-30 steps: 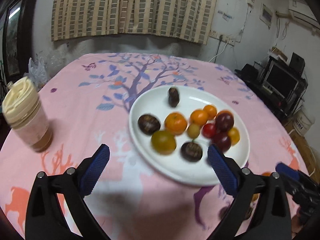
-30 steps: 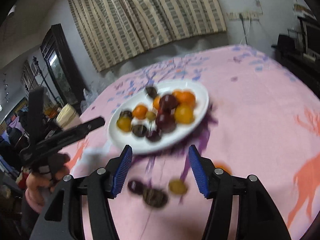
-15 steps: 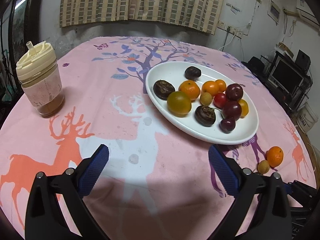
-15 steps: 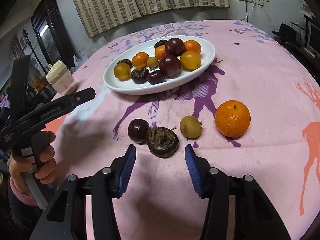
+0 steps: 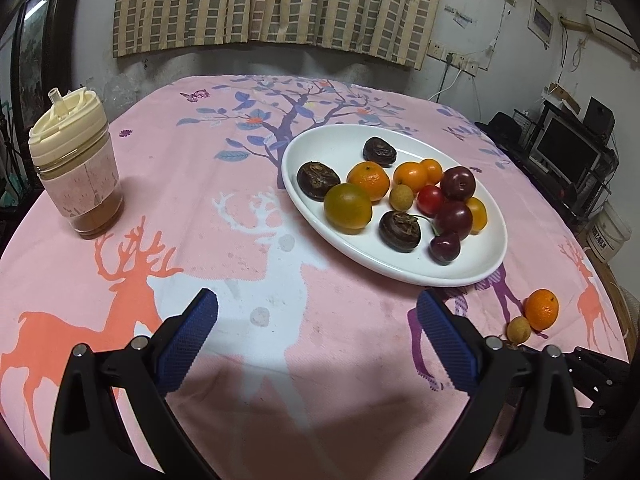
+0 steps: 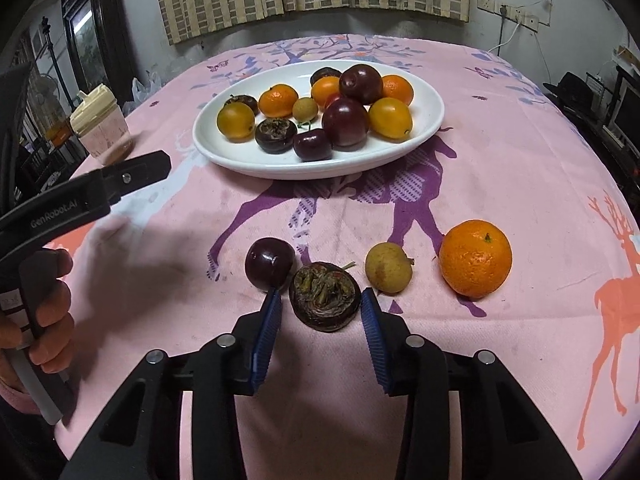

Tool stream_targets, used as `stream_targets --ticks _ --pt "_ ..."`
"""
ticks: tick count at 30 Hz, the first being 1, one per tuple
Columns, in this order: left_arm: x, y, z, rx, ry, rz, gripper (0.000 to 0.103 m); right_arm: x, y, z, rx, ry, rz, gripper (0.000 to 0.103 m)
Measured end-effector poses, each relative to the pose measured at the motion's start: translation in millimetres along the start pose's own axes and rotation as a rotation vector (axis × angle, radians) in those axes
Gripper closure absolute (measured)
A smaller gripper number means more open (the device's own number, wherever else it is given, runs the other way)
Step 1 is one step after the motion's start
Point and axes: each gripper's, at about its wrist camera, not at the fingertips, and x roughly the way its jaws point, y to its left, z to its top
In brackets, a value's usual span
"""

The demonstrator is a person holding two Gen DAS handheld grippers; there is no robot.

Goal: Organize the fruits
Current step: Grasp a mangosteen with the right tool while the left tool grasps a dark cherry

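Right claw closing around the chestnut, pads apparently not yet touching; small, light, hard, ridged; grip its sides; left claw apart, empty.

This looks like a room in a home. A round surface has a pink cloth with deer on it, striped curtains hang on the wall, and a TV sits on a stand in the corner. A lidded cup stands on the cloth.
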Motion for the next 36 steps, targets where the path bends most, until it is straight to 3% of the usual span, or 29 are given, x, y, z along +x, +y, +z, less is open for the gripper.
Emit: stream_targets --ticks 9,11,15,18,23,24,26,29,36 --pt "-0.6 0.8 0.7 -0.007 0.003 0.002 0.005 1.6 0.2 2.0 -0.008 0.001 -0.021 0.066" --pt "-0.9 1.7 1.3 -0.013 0.006 -0.001 0.005 -4.9 -3.2 0.2 0.006 -0.027 -0.011 0.066" --pt "0.3 0.2 0.5 -0.006 0.023 -0.022 0.005 -38.0 -15.8 -12.0 0.030 -0.168 0.065 0.066" --pt "-0.1 -10.8 -2.5 0.036 0.042 -0.091 0.005 -51.7 -32.3 -19.1 0.070 -0.230 0.089 0.066" --pt "-2.2 -50.0 -15.0 0.206 0.078 -0.257 0.006 -49.1 -57.6 -23.4 0.173 -0.214 0.111 0.066" --pt "-3.9 -59.8 -18.2 0.249 0.073 -0.273 0.009 -48.5 -58.6 -24.5 0.177 -0.213 0.117 0.066" --pt "-3.1 -76.3 -23.4 0.310 0.084 -0.295 0.032 -46.2 -58.3 -26.5 0.170 -0.208 0.121 0.066" --pt "5.9 -90.2 -27.9 0.323 0.136 -0.325 0.048 -44.3 -56.3 -30.2 0.158 -0.202 0.124 0.066" --pt "17.1 -101.4 -29.7 0.331 0.179 -0.332 0.052 -43.2 -61.1 -32.3 0.175 -0.208 0.169 0.066"
